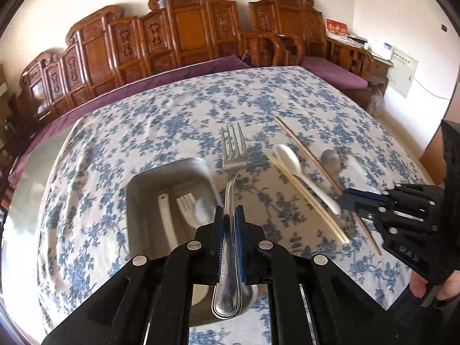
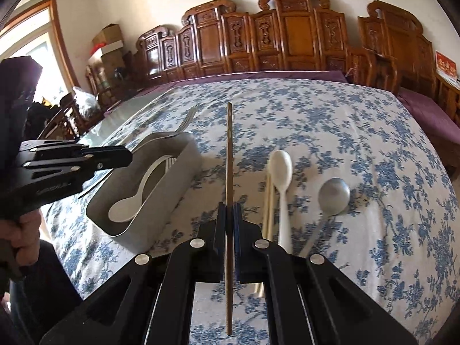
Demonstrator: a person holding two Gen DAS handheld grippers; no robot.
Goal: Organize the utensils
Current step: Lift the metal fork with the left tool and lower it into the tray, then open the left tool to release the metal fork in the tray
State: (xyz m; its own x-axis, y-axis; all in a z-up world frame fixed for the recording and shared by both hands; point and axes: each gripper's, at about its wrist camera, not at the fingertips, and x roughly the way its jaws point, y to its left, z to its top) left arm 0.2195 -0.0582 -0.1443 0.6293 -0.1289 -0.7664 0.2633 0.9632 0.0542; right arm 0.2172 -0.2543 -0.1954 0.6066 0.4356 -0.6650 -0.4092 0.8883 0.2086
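Now your left gripper [image 1: 229, 224] pinches the fork [image 1: 232, 178] lengthwise right above the tray [image 1: 138, 184], while your right gripper [image 2: 229, 218] clamps a chopstick [image 2: 229, 149] farther away beside it.

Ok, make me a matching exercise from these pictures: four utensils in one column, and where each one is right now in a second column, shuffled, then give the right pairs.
Things:
1. metal fork
2. dark chopstick
3. metal spoon
4. white fork

Places:
A. inside the metal tray
B. clamped in the right gripper
C. lying on the tablecloth, right of the white spoon
D. clamped in the left gripper

Pairs: 1-D, 2-B, 3-C, 4-A
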